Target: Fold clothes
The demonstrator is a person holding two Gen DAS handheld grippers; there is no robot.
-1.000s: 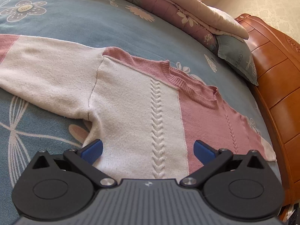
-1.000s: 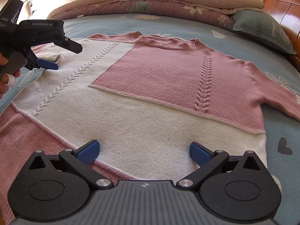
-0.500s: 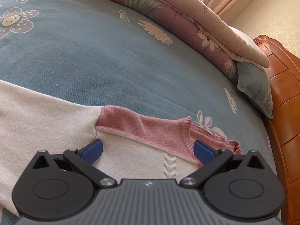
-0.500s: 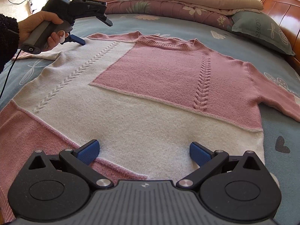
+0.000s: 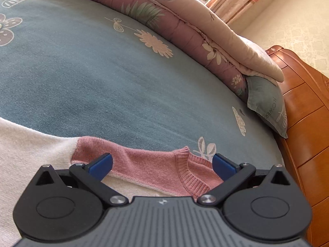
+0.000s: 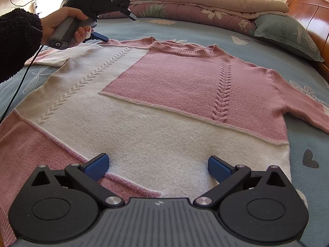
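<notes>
A pink-and-cream sweater (image 6: pixel 164 103) lies flat on the bed (image 5: pixel 102 72). The left tool (image 5: pixel 162 162) gapes wide over its shoulder at 11 o'clock; the right tool (image 6: pixel 158 164) spreads wide above the hem at 6 o'clock.

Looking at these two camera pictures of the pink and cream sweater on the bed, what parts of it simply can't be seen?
- Pink and cream knitted sweater, bottom hem: right wrist view, hidden behind the right gripper.
- Its right-hand pink sleeve: same view, cuff cut off by the picture edge.
- Its body: left wrist view, covered by the left gripper; only the shoulder and collar show.
- Whether the left jaws touch the knit: unclear in both views.
</notes>
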